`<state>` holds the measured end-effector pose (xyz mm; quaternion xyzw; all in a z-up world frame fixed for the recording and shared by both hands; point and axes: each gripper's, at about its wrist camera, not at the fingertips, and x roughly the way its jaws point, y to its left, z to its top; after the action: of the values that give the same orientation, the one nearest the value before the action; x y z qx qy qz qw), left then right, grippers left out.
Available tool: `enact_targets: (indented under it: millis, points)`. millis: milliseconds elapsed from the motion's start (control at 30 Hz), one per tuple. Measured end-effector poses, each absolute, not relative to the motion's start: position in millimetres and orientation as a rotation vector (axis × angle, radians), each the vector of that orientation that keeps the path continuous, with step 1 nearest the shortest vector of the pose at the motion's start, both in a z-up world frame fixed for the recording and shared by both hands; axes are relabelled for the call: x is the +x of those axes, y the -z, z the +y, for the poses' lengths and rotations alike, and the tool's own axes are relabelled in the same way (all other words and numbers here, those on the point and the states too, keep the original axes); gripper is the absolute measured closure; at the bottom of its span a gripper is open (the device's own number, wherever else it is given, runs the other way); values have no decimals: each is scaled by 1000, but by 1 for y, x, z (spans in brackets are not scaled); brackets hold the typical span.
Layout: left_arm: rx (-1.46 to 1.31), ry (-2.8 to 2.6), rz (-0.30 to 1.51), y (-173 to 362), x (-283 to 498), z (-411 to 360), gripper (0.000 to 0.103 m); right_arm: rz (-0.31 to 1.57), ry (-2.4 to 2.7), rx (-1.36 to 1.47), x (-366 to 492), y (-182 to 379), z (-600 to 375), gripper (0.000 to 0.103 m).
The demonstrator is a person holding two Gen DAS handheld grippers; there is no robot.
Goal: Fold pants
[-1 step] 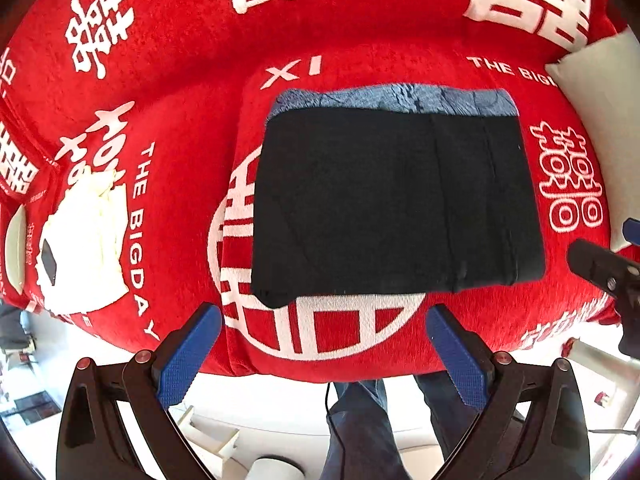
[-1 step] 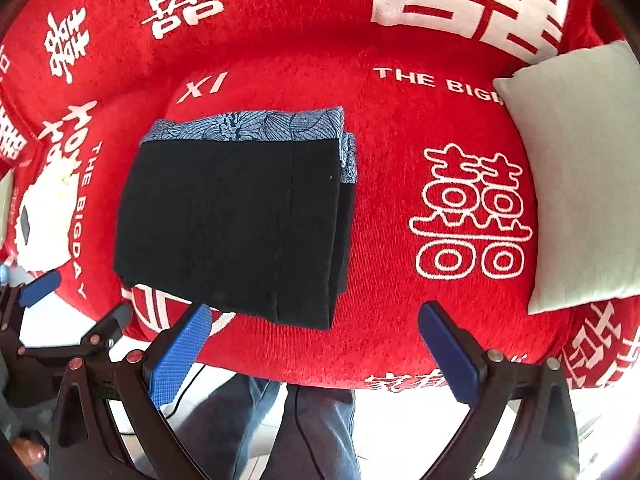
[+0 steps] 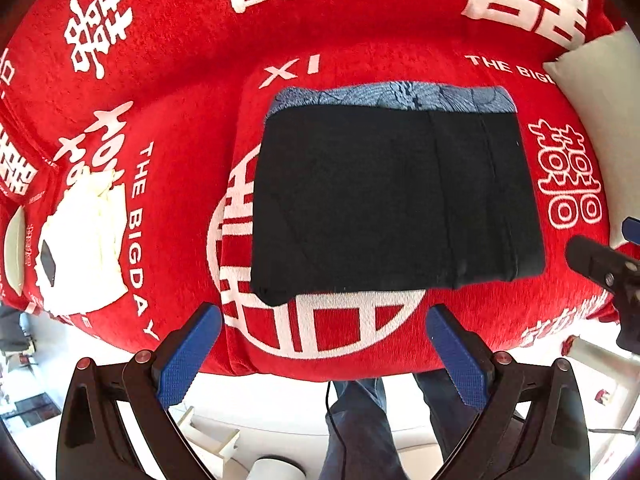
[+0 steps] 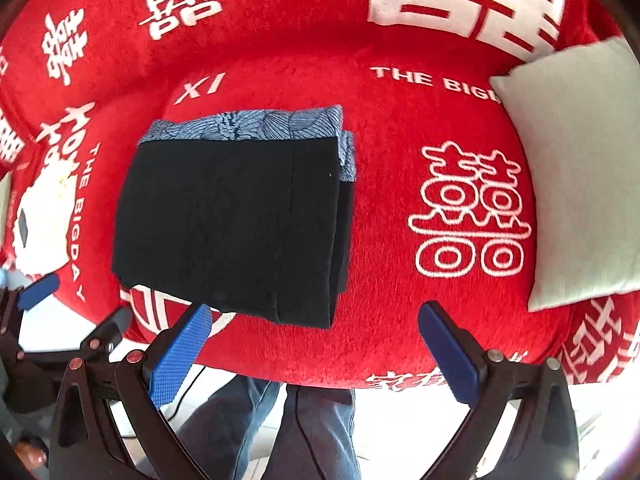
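Left wrist view, folded pants (image 3: 396, 200) lying crosswise, patterned waistband at far edge, both grippers spread wide, empty.

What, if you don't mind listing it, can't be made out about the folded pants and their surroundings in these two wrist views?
- Folded black pants with blue patterned waistband: the layers underneath, hidden by the top layer in both views.
- Pale grey cushion: its right part, cut off by the right wrist view's edge.
- White crumpled item with a dark patch: too distorted at the left wrist view's rim to identify.
- Red cover with white characters: the furniture beneath, hidden in both views.
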<state>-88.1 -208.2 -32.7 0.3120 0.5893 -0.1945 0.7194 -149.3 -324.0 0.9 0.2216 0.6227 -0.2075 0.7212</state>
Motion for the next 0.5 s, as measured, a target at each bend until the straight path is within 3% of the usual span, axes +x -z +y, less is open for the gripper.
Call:
enact_targets:
  millis: [500]
  points:
    - [653, 429, 1248, 14, -87, -171, 0, 1295, 548, 412, -156, -26, -276, 0]
